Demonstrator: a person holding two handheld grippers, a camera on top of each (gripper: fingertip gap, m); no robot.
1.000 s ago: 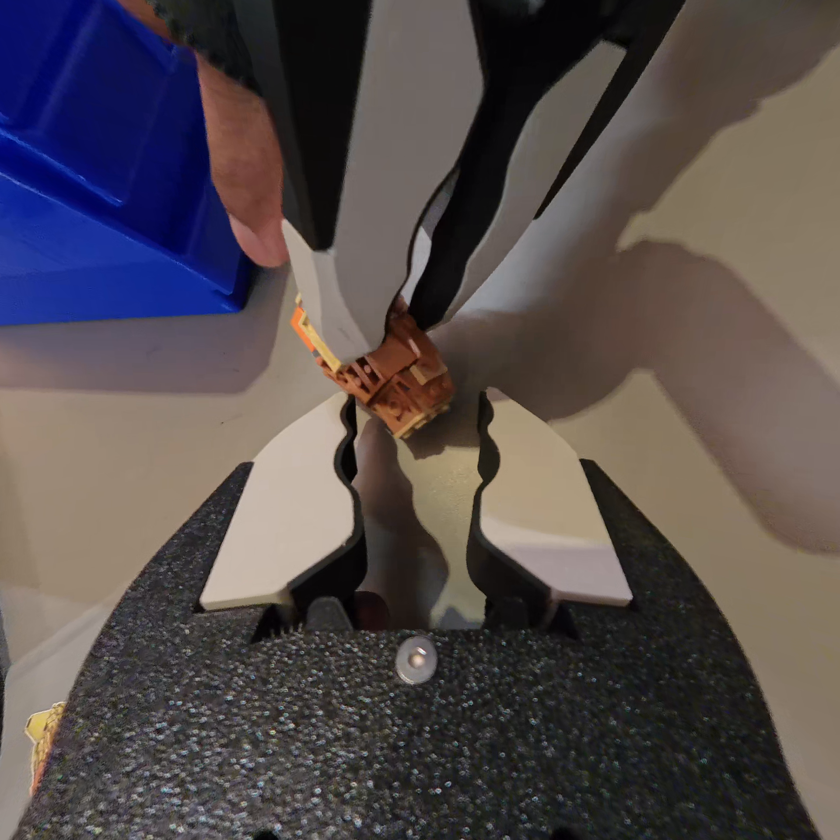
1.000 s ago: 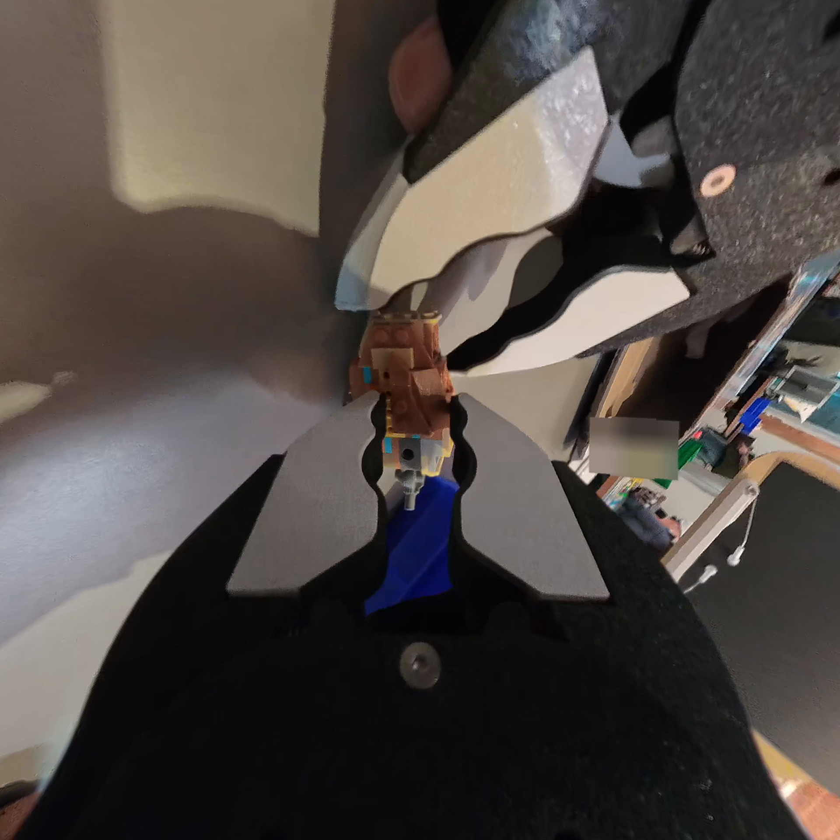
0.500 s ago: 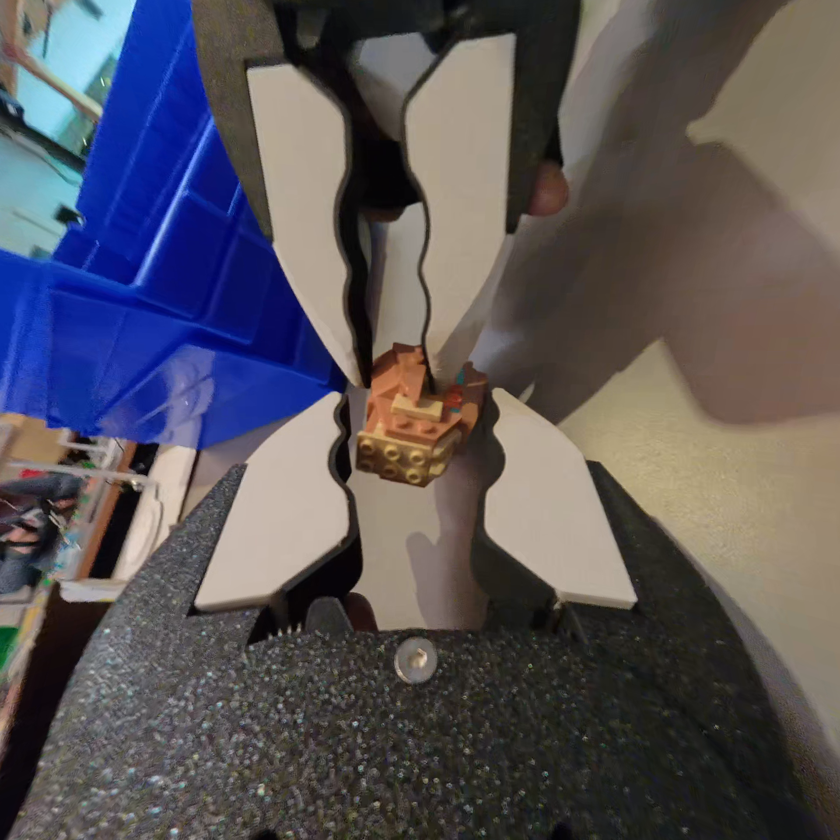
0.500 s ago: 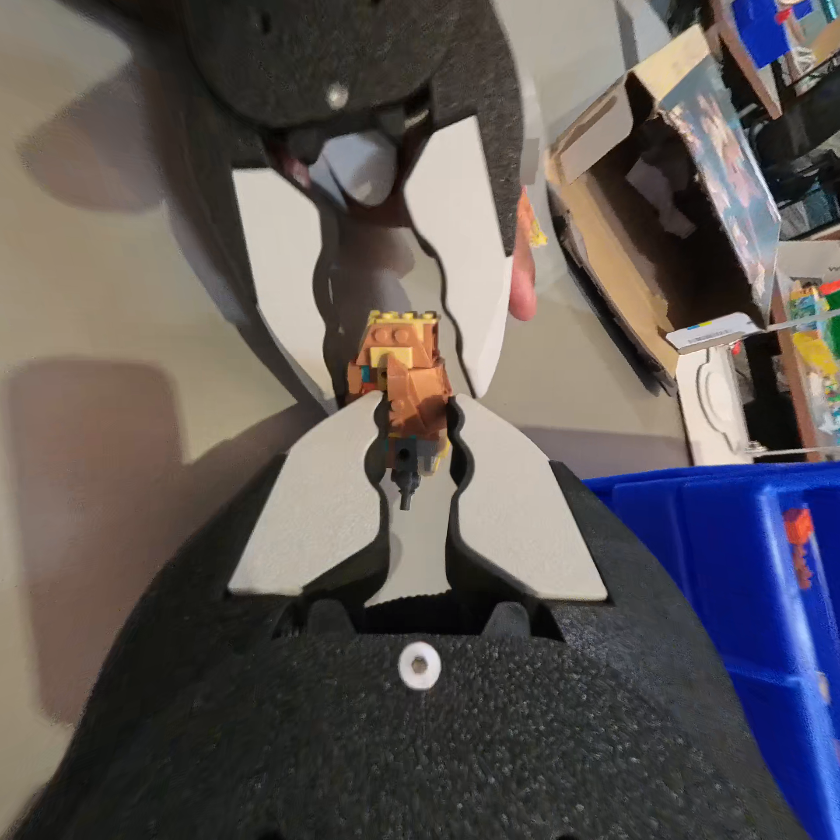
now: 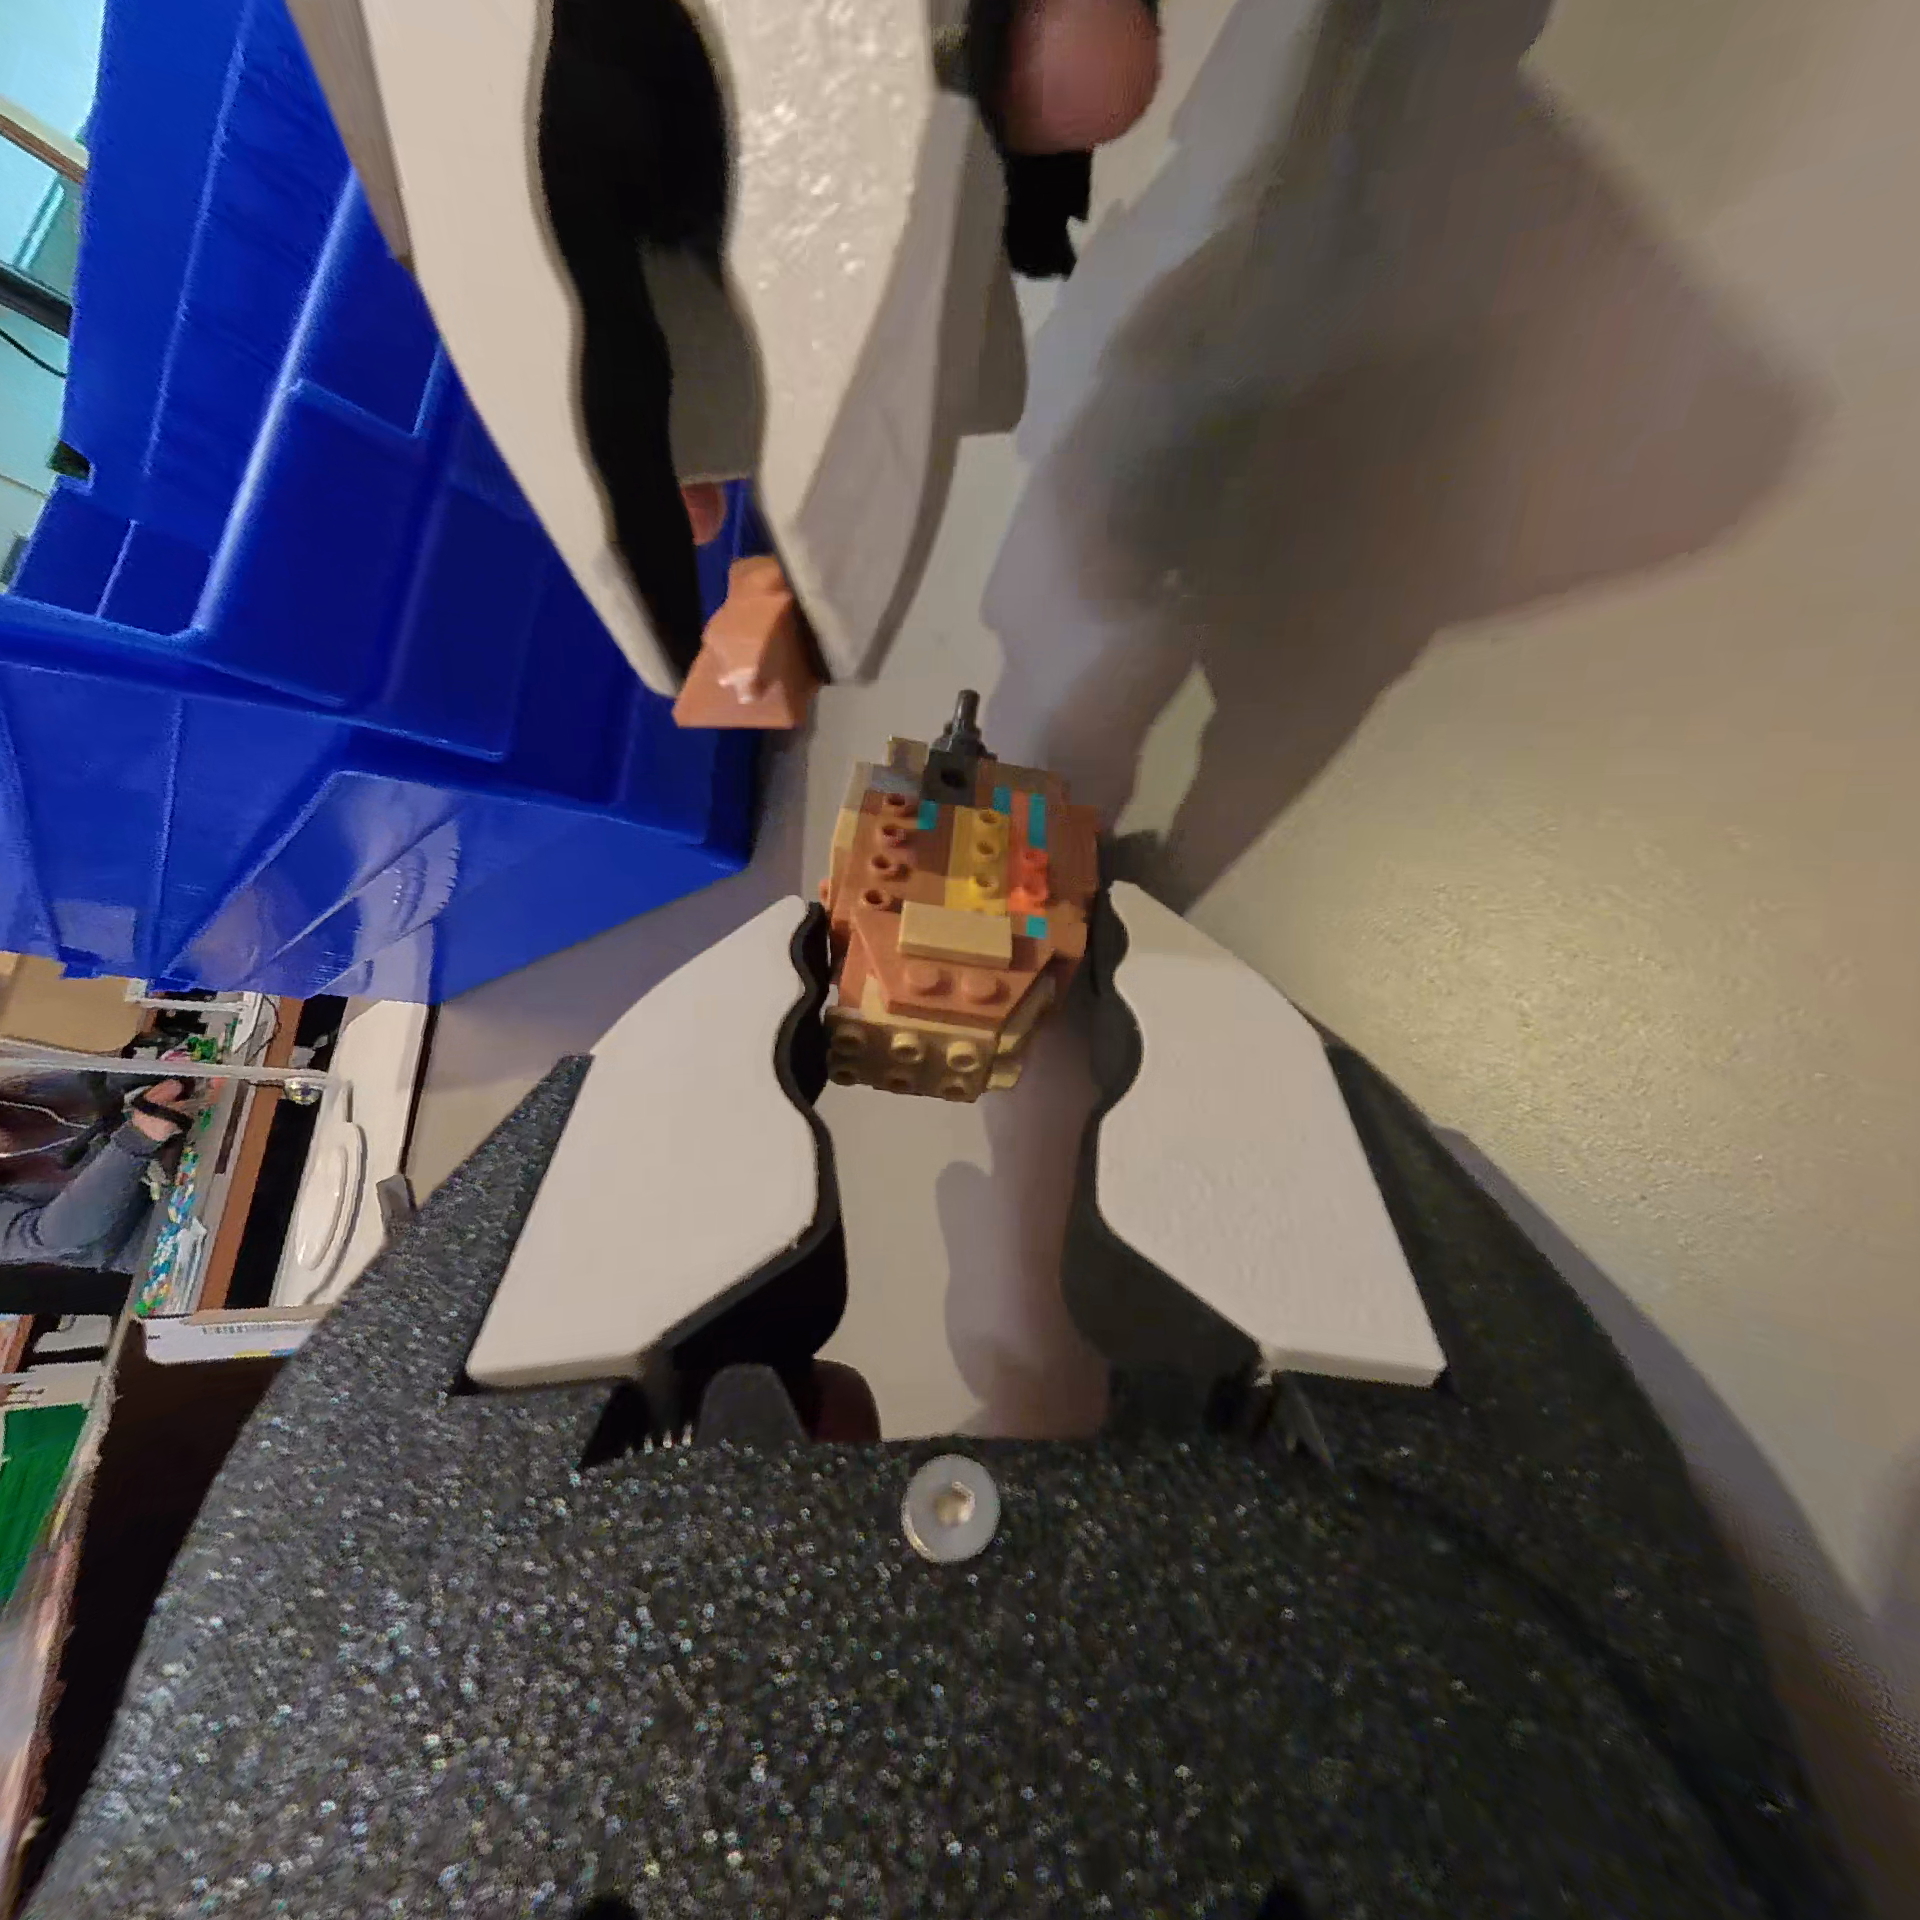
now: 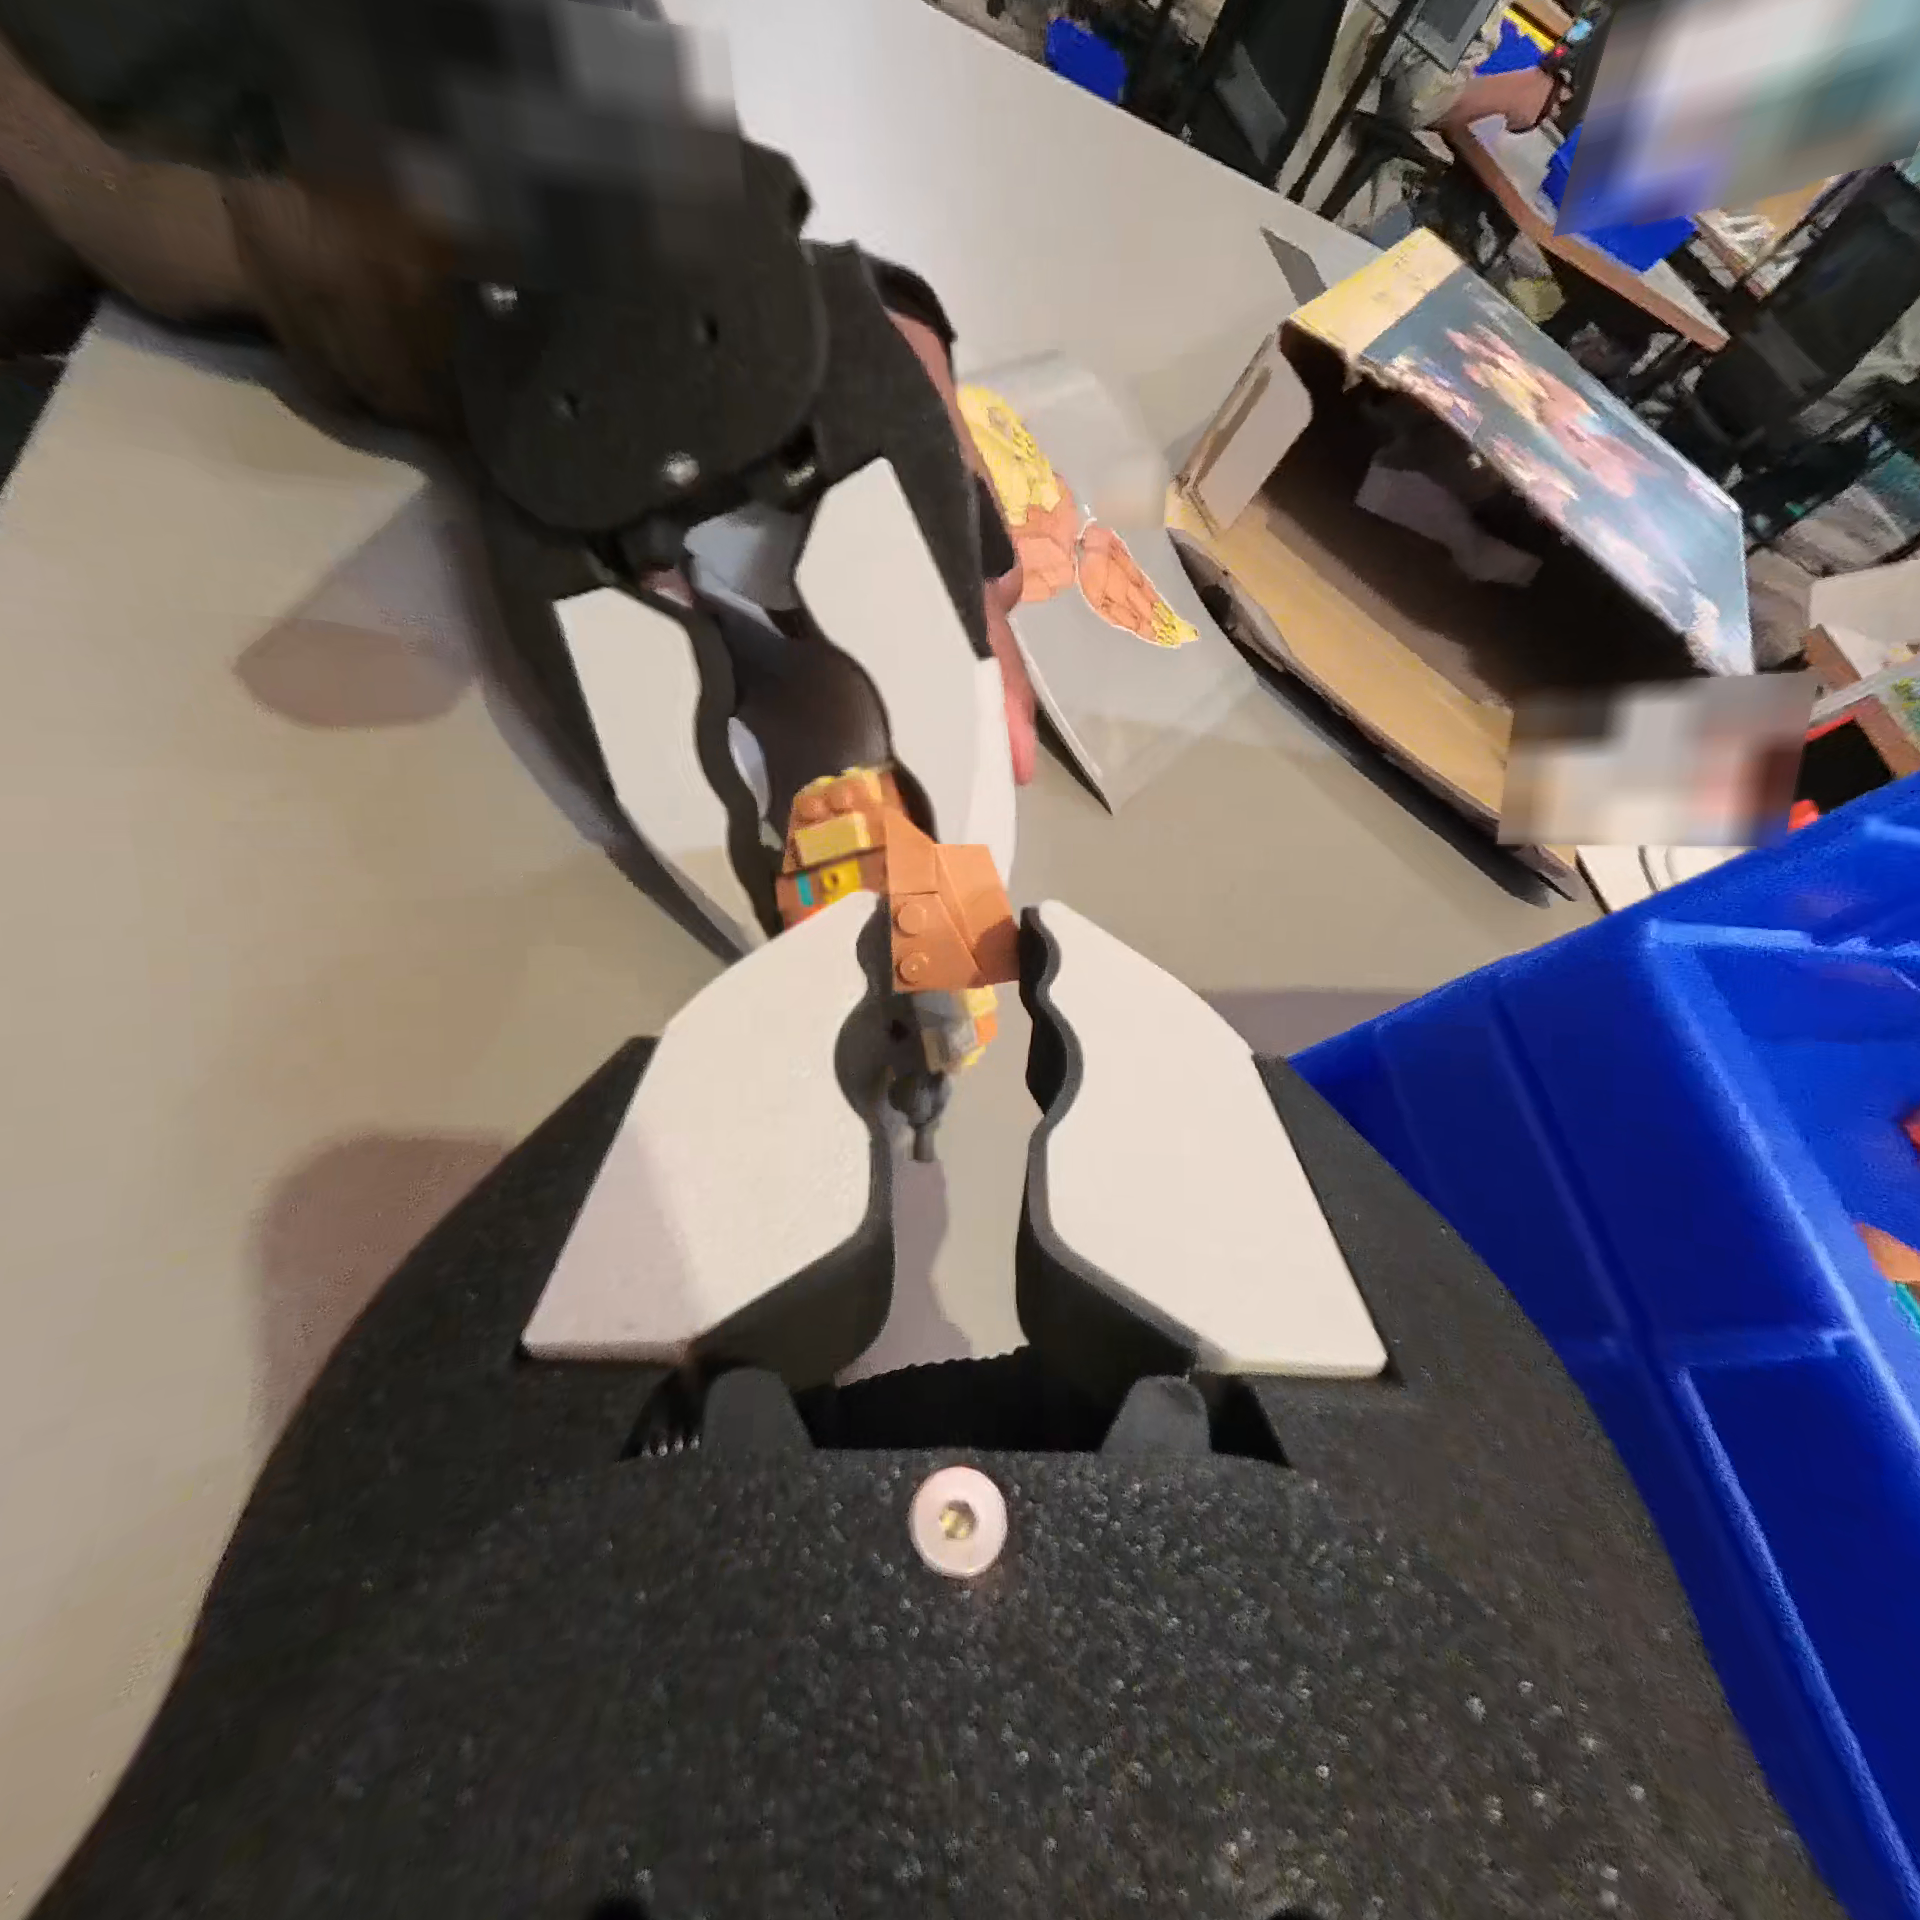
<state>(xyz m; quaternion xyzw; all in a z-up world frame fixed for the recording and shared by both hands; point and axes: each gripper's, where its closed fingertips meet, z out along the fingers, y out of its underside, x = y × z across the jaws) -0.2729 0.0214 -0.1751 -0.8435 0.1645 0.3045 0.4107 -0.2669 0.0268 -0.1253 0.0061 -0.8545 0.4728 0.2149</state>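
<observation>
Beige tabletop [image 5: 1558, 935] was seen beneath both tongs; the brick model [image 5: 961, 925] was clamped in the left gripper [image 5: 956, 977]; at 11 o'clock, a brown slope piece [image 5: 750, 665] was pinched by the right gripper [image 6: 940, 935]; their separation was obscured in the right view.

We see a studded plastic brick model [image 5: 961, 935], matt brown and tan. Our left gripper [image 5: 956, 966] has a grainy black foam-like body and smooth matt pale fingers [image 5: 675, 1164]. At ten o'clock a glossy blue plastic bin [image 5: 260, 623]; the table [image 5: 1558, 935] looks finely textured, matt beige.

At two o'clock in the right wrist view, a torn cardboard box [image 6: 1455, 540].
</observation>
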